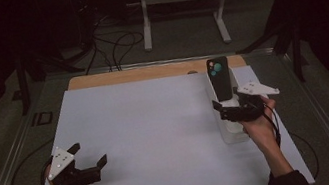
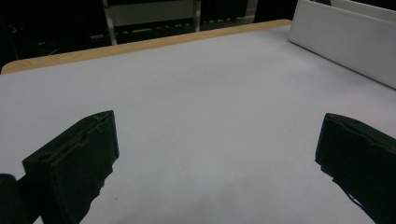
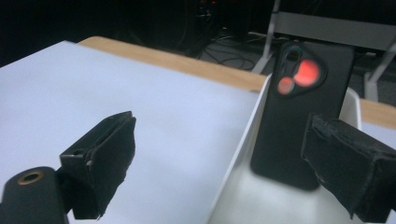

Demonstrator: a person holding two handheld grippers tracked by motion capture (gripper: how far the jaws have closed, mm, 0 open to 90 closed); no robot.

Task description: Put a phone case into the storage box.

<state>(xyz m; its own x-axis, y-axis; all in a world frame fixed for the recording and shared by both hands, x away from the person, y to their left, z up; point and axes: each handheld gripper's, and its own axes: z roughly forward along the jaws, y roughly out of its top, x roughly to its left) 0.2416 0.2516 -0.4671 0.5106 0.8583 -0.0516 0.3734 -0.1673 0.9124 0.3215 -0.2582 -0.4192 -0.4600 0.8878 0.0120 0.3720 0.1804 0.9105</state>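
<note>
The right gripper (image 1: pixel 230 107), jaws apart, is closing in on the black phone (image 1: pixel 220 79) standing propped in the white tray (image 1: pixel 234 134) at the tabletop's (image 1: pixel 157 124) right, apparently mid-approach and next needing to straddle it squarely, while the left gripper (image 1: pixel 89 155) waits open.

Lighting dim overall; surroundings fall to near black. The pale counter (image 1: pixel 160 139) is the brightest surface, evenly lit, with soft shadows. Both gripper views are slightly soft, with nearby jaws blurred. No glare noted.
</note>
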